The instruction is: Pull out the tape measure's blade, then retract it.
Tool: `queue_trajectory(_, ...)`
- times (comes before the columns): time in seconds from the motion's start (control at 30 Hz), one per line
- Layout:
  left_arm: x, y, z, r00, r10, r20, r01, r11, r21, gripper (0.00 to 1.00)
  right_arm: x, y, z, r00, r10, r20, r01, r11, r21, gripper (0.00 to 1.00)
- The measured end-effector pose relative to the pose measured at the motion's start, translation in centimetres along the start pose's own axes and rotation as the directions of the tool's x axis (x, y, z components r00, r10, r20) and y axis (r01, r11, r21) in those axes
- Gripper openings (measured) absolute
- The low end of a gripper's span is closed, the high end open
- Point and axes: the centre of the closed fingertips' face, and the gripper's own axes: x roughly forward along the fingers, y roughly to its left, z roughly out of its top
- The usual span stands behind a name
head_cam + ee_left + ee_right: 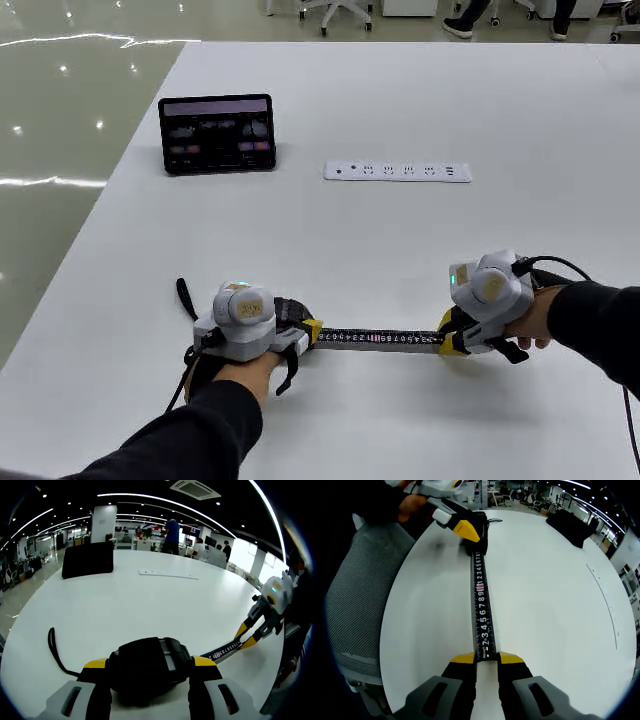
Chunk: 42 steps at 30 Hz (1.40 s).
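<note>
A black tape measure case (147,667) lies on the white table, clamped between the yellow-tipped jaws of my left gripper (150,664); the same case (292,314) shows beside that gripper (308,332) in the head view. Its black numbered blade (378,337) stretches flat along the table to my right gripper (447,340). In the right gripper view the blade (481,615) runs straight away from my right gripper (486,657), which is shut on the blade's end. The case's black wrist strap (185,297) trails to the left.
A dark tablet (217,133) stands at the back left of the table (400,240), and a white power strip (397,171) lies beyond the blade. The table's left edge drops to a glossy floor. People and office chairs are far behind.
</note>
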Motion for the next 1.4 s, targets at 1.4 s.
queue_trajectory(1.4,0.0,0.0,-0.1,1.0,-0.008,-0.004,0.008,1.0,-0.006,0.58,1.3,0.2,2.5,0.9992,0.002,0.04,-0.003,1.0,0.025,0.11)
